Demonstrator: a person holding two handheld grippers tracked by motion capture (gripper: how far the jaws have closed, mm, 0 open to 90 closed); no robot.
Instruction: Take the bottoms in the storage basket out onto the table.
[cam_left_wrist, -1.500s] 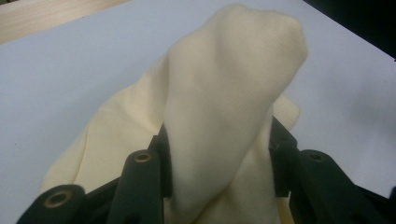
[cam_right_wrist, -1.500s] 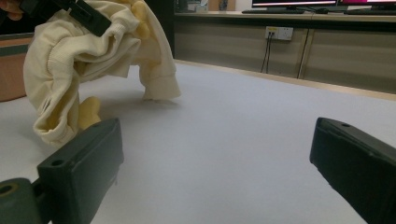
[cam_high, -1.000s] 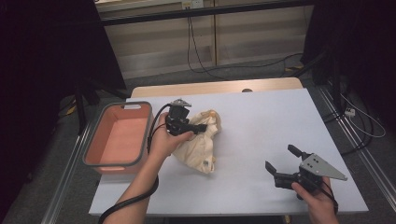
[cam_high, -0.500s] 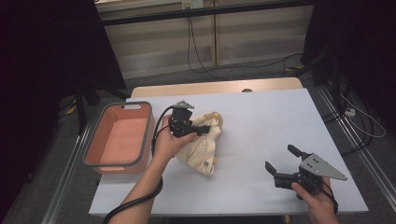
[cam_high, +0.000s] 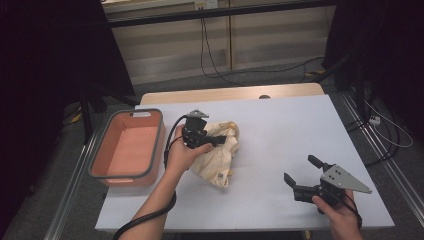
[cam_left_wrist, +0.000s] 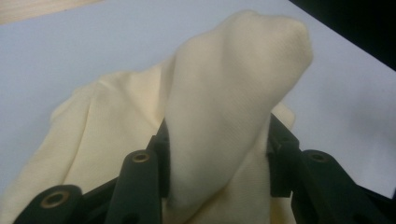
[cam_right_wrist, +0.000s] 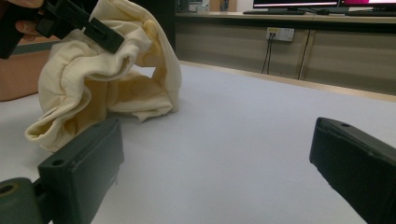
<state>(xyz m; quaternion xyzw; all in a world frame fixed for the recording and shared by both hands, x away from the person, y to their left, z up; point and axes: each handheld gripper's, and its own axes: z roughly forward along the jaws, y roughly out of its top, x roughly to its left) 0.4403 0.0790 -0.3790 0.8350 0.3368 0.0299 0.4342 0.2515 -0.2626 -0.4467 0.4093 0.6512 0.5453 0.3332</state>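
The left gripper (cam_high: 212, 141) has its fingers clamped on a fold of the cream cloth (cam_high: 217, 155), which lies on the table (cam_high: 280, 130) beside the pink bin (cam_high: 127, 147). The right gripper (cam_high: 302, 175) rests with fingers apart.

The left gripper (cam_high: 216, 142), held in the left hand (cam_high: 182, 155) at centre-left, points right with its jaws clamped on a fold of cloth (cam_left_wrist: 233, 93). The right gripper (cam_high: 300, 175), gripped by the right hand (cam_high: 337, 212) near right, points left, jaws spread wide with nothing between them.
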